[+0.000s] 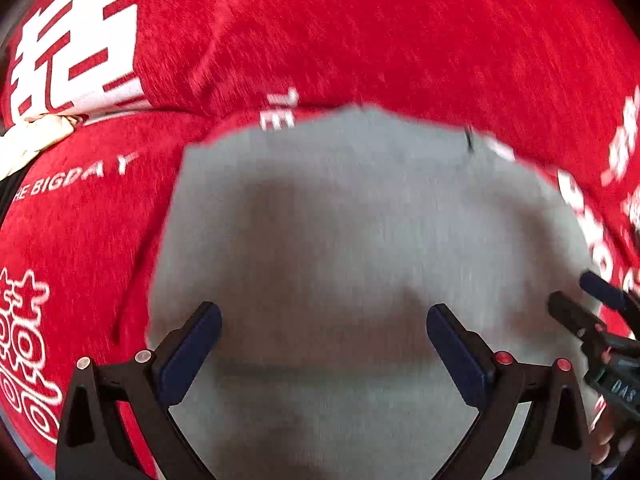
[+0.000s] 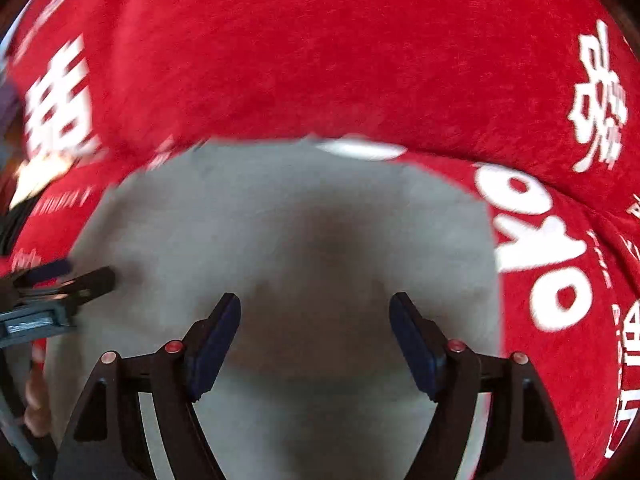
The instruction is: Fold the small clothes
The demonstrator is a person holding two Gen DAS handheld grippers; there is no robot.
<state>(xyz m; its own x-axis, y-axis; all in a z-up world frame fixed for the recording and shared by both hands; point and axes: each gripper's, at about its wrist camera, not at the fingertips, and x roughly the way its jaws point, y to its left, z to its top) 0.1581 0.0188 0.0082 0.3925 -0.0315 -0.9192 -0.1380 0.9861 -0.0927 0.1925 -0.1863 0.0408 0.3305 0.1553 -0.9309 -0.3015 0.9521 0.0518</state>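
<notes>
A grey garment (image 1: 340, 240) lies flat on a red cloth with white lettering (image 1: 360, 32); it also shows in the right wrist view (image 2: 280, 208). My left gripper (image 1: 324, 320) is open and empty, just above the garment's near part. My right gripper (image 2: 316, 312) is open and empty over the same garment. The right gripper shows at the right edge of the left wrist view (image 1: 588, 300). The left gripper shows at the left edge of the right wrist view (image 2: 80, 280). Both views are blurred.
The red cloth (image 2: 340, 60) covers the whole surface around the garment. A pale crumpled item (image 1: 36, 136) lies at the far left on the cloth. Dark gaps show at the frame corners.
</notes>
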